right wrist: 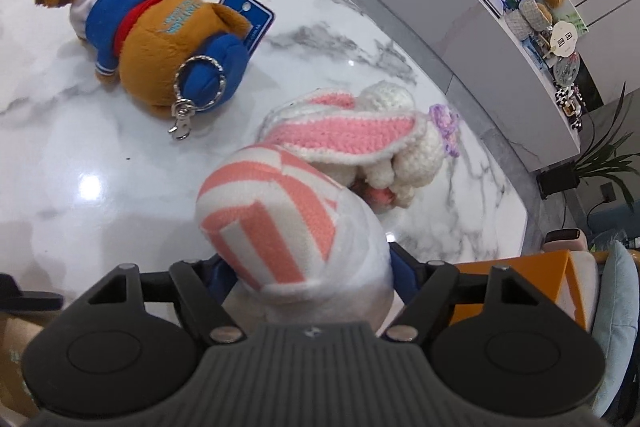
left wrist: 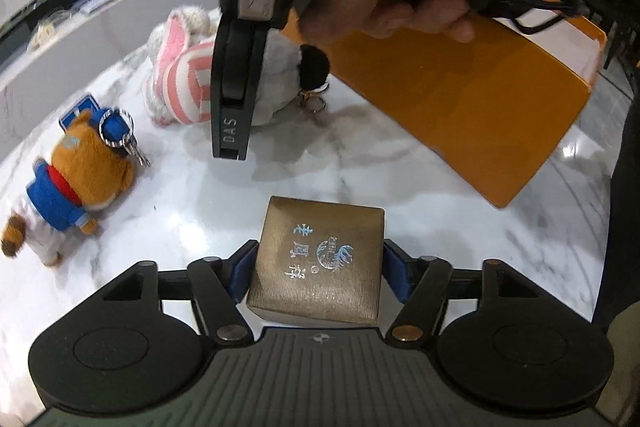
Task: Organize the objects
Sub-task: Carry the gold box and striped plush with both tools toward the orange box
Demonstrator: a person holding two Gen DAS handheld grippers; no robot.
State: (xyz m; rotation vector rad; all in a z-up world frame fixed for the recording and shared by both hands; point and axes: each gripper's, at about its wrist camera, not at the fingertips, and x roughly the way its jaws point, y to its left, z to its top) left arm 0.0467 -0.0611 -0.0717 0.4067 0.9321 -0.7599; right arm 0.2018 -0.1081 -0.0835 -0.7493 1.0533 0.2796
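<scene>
In the left wrist view my left gripper (left wrist: 318, 271) is shut on a small gold box (left wrist: 316, 259) with pale blue printing, one blue pad against each side. In the right wrist view a pink-and-white striped plush (right wrist: 272, 215) fills the gap of my right gripper (right wrist: 310, 273), and both pads press on its white body. A crocheted white rabbit (right wrist: 360, 135) with pink ears lies against the plush's far side. The left wrist view shows a hand holding the right gripper's fingers (left wrist: 232, 107) down over the striped plush (left wrist: 188, 87).
A brown bear plush (right wrist: 160, 39) in a blue jacket, with a keyring, lies on the white marble table (right wrist: 100, 187); it also shows as the bear plush (left wrist: 76, 183) at left. An open orange box (left wrist: 460, 99) stands at the right. A counter with clutter (right wrist: 532, 7) runs beyond the table edge.
</scene>
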